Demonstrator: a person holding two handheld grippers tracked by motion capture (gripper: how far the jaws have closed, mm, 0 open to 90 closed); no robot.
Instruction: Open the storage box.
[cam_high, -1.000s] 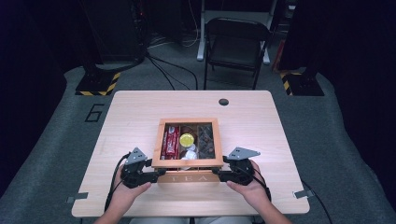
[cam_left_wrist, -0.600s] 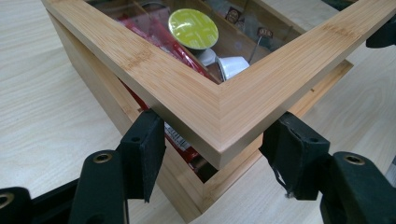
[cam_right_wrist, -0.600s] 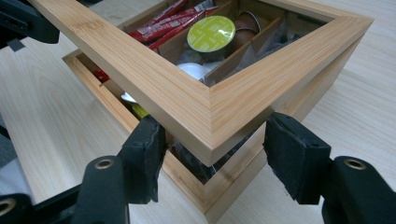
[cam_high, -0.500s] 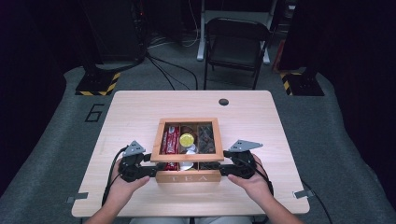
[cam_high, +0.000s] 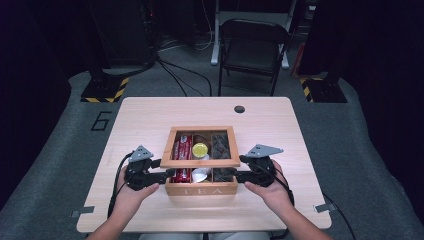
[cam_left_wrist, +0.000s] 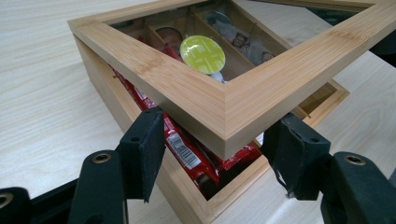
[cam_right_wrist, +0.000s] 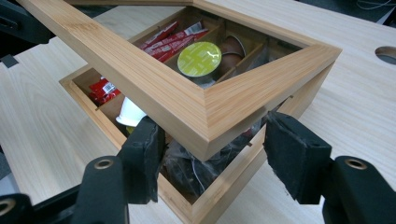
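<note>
One wooden tea box (cam_high: 201, 189) sits near the front middle of the light wooden table (cam_high: 280, 125), with its long side running left to right across the table and its front wall, lettered "TEA", facing the person. Its one window-framed lid (cam_high: 200, 162) is raised at the front edge and tilts up, hinged at the far side, so a gap shows between lid and box.

Two grippers work it, one at each front corner. The left gripper (cam_left_wrist: 212, 149) has the lid's left front corner between its jaws, and the right gripper (cam_right_wrist: 212, 154) has the right front corner; in both gripper views the pads stand a little off the wood on at least one side, so I cannot tell whether either truly clamps or just props the lid.

Inside are three compartments across. The left one holds red sachets (cam_left_wrist: 187, 151) bearing a barcode; the count is unclear. The middle holds one capsule with a yellow-green foil top (cam_right_wrist: 199, 59), a brown capsule (cam_right_wrist: 232, 46) behind it and a white cup (cam_right_wrist: 130, 113) in front. The right one holds dark wrapped packets (cam_right_wrist: 196, 170).

One round cable hole (cam_high: 239, 109) pierces the table's far edge. A "6" (cam_high: 101, 121) is marked on the floor.
</note>
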